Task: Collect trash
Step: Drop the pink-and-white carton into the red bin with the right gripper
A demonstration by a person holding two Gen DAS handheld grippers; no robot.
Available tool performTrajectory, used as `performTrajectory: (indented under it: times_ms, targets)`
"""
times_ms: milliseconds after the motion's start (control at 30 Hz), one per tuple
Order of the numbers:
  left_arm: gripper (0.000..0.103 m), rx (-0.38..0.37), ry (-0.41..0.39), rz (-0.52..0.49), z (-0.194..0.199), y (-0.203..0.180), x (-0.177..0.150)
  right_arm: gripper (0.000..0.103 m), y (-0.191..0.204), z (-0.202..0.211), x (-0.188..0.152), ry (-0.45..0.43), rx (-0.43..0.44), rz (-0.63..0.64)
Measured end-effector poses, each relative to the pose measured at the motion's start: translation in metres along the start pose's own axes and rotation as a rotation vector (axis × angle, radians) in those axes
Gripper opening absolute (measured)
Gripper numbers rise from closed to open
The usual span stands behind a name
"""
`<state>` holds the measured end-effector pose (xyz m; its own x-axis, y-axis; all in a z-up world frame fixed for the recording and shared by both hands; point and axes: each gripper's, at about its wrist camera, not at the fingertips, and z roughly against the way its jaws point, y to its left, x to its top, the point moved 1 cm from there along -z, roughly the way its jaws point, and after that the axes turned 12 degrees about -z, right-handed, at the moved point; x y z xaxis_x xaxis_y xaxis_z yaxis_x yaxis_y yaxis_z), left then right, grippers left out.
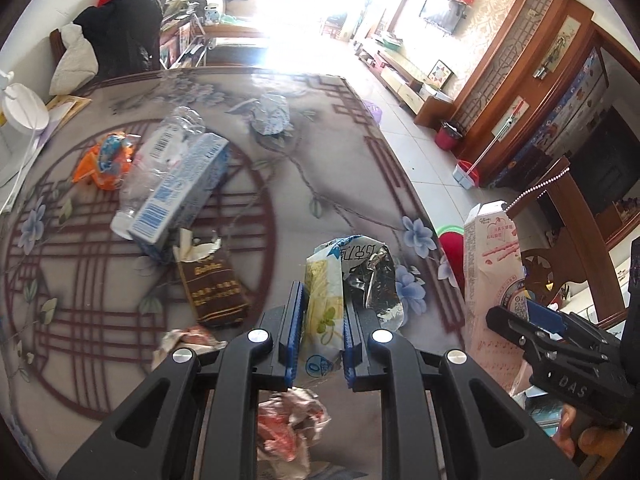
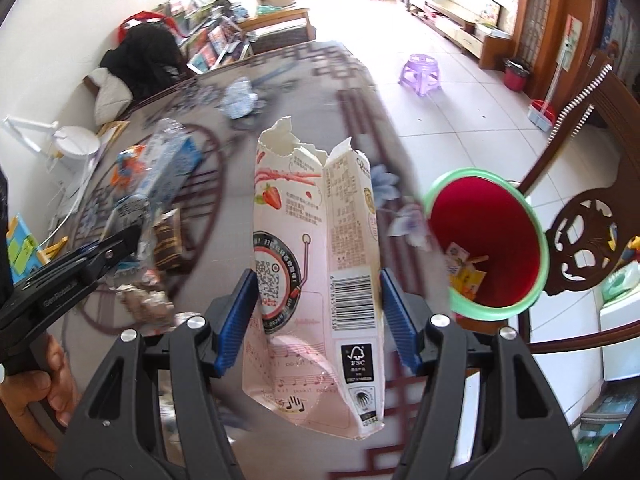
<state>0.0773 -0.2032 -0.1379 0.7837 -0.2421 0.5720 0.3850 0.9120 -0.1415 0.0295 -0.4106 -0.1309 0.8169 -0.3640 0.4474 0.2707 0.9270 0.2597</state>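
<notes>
We're holding two light bits: left claw [image 1: 322, 322] clamped on a crinkly wrapper [image 1: 325, 300], right claw [image 2: 318, 316] squeezing a flimsy carton [image 2: 316, 264] mid-body, beside the bin [image 2: 486, 240].

I'm seeing a purple stool [image 2: 420, 73] standing on the tiled floor [image 2: 460, 92], a white lamp [image 1: 22, 108] sitting at the desk's [image 1: 256, 200] edge, and a carved wooden chair [image 2: 580, 240] standing nearby.
</notes>
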Motion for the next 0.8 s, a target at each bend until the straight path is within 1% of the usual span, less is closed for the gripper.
performTrajectory:
  times_ms: [133,233,400,500,600,667,733,800]
  targets:
    - [0.014,0.003,0.006,-0.011,-0.006,-0.016,0.005,0.060,-0.041,-0.004,0.015,-0.013,-0.066,-0.049]
    - [0.014,0.011,0.012,-0.016,-0.008,-0.025,0.007,0.060,-0.081,-0.011,0.031,-0.023,-0.130,-0.092]
    - [0.015,0.027,0.016,-0.018,-0.009,-0.039,0.013,0.060,-0.127,-0.026,0.053,-0.038,-0.218,-0.115]
    - [0.014,0.033,0.017,-0.021,-0.011,-0.045,0.017,0.061,-0.143,-0.038,0.065,-0.037,-0.245,-0.117]
    - [0.014,0.033,0.022,-0.026,-0.016,-0.053,0.021,0.062,-0.155,-0.043,0.076,-0.046,-0.249,-0.120]
    - [0.014,0.025,0.026,-0.033,-0.021,-0.061,0.024,0.064,-0.161,-0.045,0.081,-0.061,-0.259,-0.123]
    - [0.015,0.014,0.030,-0.043,-0.025,-0.068,0.028,0.068,-0.165,-0.047,0.086,-0.075,-0.270,-0.124]
    - [0.015,-0.004,0.031,-0.072,-0.031,-0.082,0.033,0.068,-0.172,-0.045,0.086,-0.085,-0.281,-0.128]
